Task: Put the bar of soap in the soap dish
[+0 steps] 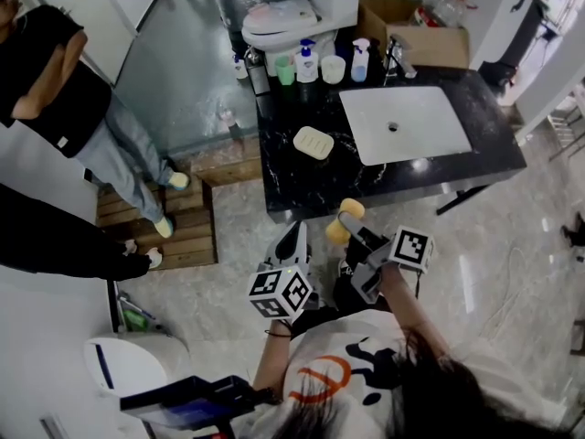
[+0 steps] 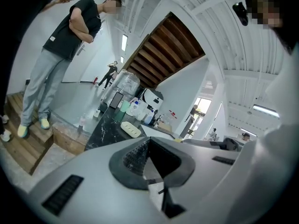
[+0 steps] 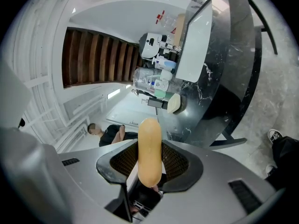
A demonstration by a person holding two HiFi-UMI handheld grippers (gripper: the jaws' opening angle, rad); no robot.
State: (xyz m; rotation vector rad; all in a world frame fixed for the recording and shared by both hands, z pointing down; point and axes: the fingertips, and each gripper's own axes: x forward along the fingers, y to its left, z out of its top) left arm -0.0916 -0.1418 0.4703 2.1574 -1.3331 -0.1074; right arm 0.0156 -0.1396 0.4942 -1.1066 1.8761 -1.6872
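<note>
With the soap [image 3: 149,146] clamped in my right gripper [image 1: 346,224] just short of the counter [image 1: 297,188] and my left gripper [image 2: 150,161] closed on nothing, I reckon carrying it over the soap dish [image 1: 313,142] comes next.

Glossy black stone, veined white, on the worktop [image 1: 302,186]; smooth glazed white in the basin [image 1: 407,122]. Smooth, matt bar of soap [image 3: 150,136] between dark cross-hatched pads [image 3: 122,161] of the right tool [image 3: 150,164].
</note>
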